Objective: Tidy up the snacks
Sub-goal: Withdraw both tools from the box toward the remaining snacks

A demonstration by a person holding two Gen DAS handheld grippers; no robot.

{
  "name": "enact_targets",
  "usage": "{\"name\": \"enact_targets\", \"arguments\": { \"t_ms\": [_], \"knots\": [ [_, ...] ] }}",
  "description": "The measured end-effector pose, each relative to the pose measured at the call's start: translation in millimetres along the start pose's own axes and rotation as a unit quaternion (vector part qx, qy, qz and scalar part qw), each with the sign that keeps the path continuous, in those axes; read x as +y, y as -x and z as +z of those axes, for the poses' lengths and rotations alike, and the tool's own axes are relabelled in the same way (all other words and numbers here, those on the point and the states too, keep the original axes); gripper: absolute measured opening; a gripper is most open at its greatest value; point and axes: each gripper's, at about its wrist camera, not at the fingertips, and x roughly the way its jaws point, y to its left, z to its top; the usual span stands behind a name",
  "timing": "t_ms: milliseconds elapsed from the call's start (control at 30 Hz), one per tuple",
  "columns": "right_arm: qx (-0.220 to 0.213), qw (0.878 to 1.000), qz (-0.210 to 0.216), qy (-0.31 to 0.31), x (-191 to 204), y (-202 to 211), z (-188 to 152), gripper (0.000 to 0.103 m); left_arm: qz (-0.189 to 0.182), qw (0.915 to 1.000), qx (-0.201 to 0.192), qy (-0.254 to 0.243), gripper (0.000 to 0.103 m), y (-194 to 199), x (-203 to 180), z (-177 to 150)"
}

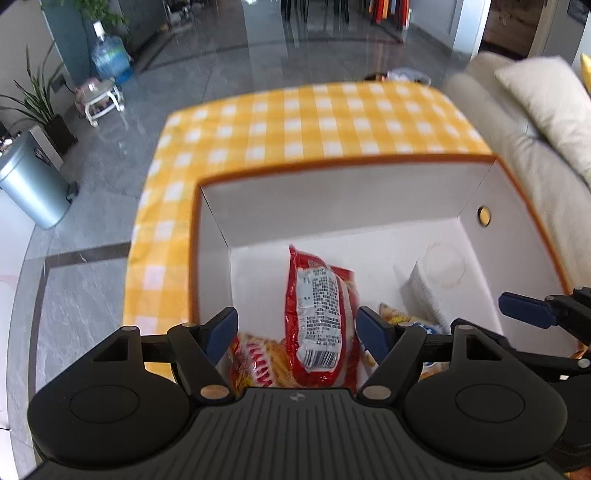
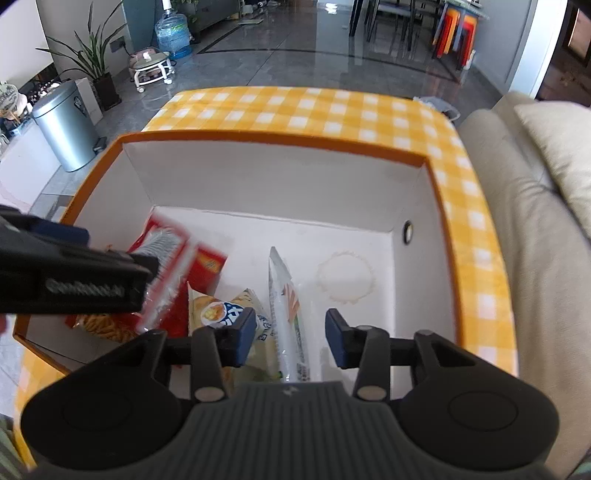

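A white box with an orange rim (image 1: 332,162) (image 2: 273,142) stands on the yellow checked table. My left gripper (image 1: 297,330) is open above its left part, over a red snack packet (image 1: 319,314) that lies between the fingers without touching the pads. That packet shows blurred in the right wrist view (image 2: 166,273). An orange snack bag (image 1: 258,365) lies beneath it. My right gripper (image 2: 290,338) is open and empty over a white packet (image 2: 288,317) standing on edge and a yellow chip bag (image 2: 221,314). The right gripper's fingers (image 1: 524,308) show at the left view's right edge.
The yellow checked tablecloth (image 1: 295,122) (image 2: 295,107) extends beyond the box. A beige sofa (image 1: 517,129) (image 2: 517,203) is right of the table. A metal bin (image 1: 33,184) (image 2: 66,125), plants, a water bottle (image 2: 171,33) and a small stool stand on the floor at left.
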Motion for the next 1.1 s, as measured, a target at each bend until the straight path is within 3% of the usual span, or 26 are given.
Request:
{"name": "enact_targets", "arguments": {
  "t_ms": [200,633,867,1100],
  "knots": [
    [-0.028,0.999,-0.025,0.017,6.1,23.6,-2.6,0.062,0.0,0.9991,-0.041,0.001,0.085,31.1,-0.6,-3.3],
    [-0.097,0.995,-0.017,0.029,10.2,103.8,-25.0,0.078,0.01,0.992,-0.125,0.009,0.088,100.6,-0.7,-40.5],
    [-0.118,0.993,-0.005,0.008,2.6,139.3,-53.9,0.084,0.02,0.9915,-0.128,-0.014,0.088,115.5,-8.1,-68.2],
    [-0.122,0.992,-0.009,-0.008,-6.9,157.9,-91.4,0.088,-0.004,0.9952,-0.098,-0.009,0.088,114.7,-10.7,-107.6]
  ]
}}
